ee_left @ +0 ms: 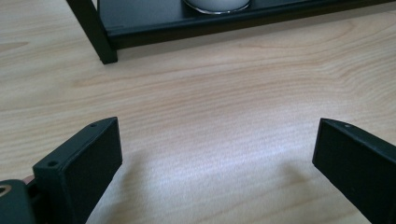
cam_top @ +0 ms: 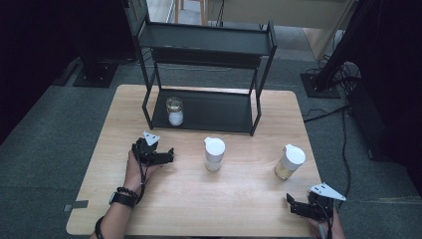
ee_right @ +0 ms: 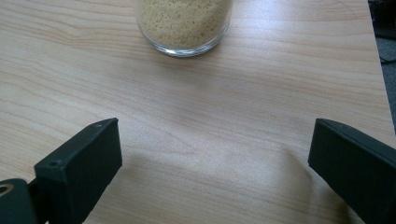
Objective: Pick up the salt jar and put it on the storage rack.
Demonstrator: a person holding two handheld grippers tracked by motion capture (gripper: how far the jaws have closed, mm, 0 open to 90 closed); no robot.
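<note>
My left gripper [cam_top: 157, 155] rests low over the wooden table [cam_top: 239, 199], left of centre and just in front of the black shelf rack [cam_top: 209, 40]. Its jaws stand wide apart with nothing between them [ee_left: 219, 140]. Ahead of it, a glass jar with white contents [cam_top: 174, 111] stands on the rack's lower shelf [ee_left: 154, 21]. My right gripper [cam_top: 300, 206] is at the table's near right corner, open and empty [ee_right: 217, 137]. It faces a white-lidded jar of yellowish grains [cam_top: 289, 162], whose glass base [ee_right: 183, 25] stands a short way beyond its jaws.
A second jar with a white lid [cam_top: 214, 153] stands mid-table between the two grippers. The rack's front leg [ee_left: 93, 32] rises close ahead of the left gripper. The table's right edge [ee_right: 380, 70] lies near the right gripper, with grey floor beyond it.
</note>
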